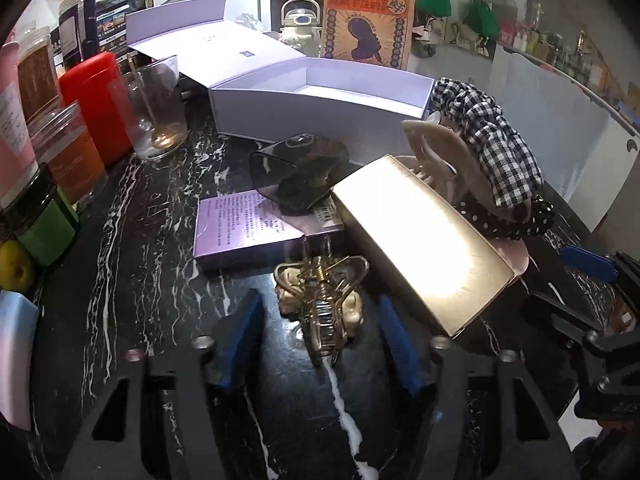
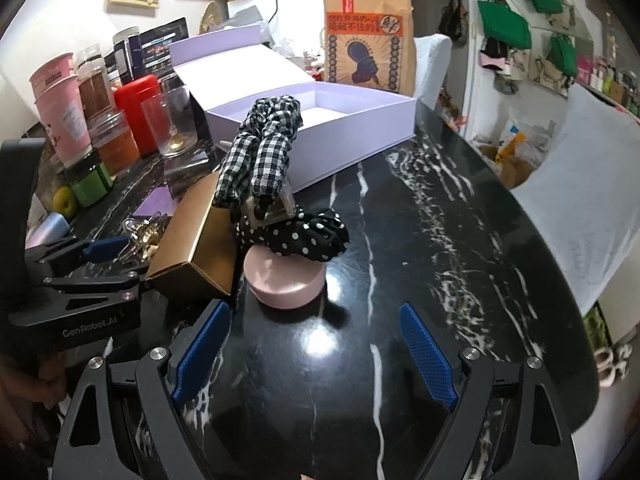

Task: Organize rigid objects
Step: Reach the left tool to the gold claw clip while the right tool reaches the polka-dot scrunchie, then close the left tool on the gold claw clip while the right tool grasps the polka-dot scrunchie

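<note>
Gold hair claw (image 1: 320, 304) on black marble bench (image 1: 132, 240), between left tongs (image 1: 320, 340), pads flanking it without touching. Right tongs (image 2: 316, 352) wide, empty, before pink round case (image 2: 286, 284).

The left gripper (image 2: 116, 254) body reads "GenRobot.AI".

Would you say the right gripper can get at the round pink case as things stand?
Probably yes: the right gripper is open, with bare marble between it and the pink case. The polka-dot scrunchie on top and the gold box alongside may interfere.
</note>
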A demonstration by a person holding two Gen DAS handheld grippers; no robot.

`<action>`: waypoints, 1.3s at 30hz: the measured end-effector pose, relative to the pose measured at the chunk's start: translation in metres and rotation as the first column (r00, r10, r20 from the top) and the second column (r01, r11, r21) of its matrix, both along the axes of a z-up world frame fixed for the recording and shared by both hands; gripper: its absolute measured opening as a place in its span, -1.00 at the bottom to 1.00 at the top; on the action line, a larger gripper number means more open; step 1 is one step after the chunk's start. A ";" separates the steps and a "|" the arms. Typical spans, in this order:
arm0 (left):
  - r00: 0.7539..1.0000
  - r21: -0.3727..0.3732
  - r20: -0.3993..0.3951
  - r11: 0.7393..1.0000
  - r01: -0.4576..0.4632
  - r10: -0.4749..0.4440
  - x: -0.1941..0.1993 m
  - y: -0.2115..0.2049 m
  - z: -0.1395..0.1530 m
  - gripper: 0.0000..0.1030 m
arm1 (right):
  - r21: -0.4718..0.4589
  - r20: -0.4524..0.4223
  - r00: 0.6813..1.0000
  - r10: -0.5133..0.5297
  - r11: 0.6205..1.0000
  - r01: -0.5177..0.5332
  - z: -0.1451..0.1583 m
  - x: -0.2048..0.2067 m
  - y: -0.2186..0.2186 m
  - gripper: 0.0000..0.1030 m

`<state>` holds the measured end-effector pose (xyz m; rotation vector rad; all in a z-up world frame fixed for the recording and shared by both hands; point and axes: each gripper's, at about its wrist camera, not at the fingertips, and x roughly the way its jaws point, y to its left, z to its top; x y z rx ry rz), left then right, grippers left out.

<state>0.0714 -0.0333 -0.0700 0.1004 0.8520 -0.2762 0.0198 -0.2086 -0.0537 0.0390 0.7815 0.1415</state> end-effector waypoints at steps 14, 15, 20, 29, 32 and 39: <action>1.000 -0.084 0.004 0.996 -0.019 0.019 -0.026 0.022 0.003 -0.22 | 0.050 0.022 0.998 0.052 0.997 -0.053 0.007 0.023 -0.005 0.70; 1.000 -0.091 0.005 0.996 -0.024 0.024 -0.028 0.024 0.003 -0.22 | 0.053 0.017 0.998 0.058 0.997 -0.059 0.005 0.026 -0.005 0.70; 0.999 -0.103 0.003 0.994 -0.047 0.047 -0.030 0.032 0.001 -0.22 | 0.093 -0.006 0.995 0.102 0.991 -0.101 -0.001 0.036 -0.005 0.30; 0.998 -0.133 -0.010 0.989 -0.057 0.056 -0.032 0.036 0.001 -0.22 | 0.185 0.123 0.989 0.086 0.977 -0.108 0.014 0.018 -0.014 -0.58; 0.998 -0.148 -0.014 0.987 -0.063 0.062 -0.032 0.038 0.001 -0.22 | 0.203 0.140 0.987 0.076 0.974 -0.104 0.018 0.015 -0.016 -0.68; 0.998 -0.151 -0.015 0.987 -0.059 0.058 -0.036 0.036 0.002 -0.22 | 0.234 0.164 0.984 0.064 0.967 -0.102 0.020 -0.005 -0.022 -0.70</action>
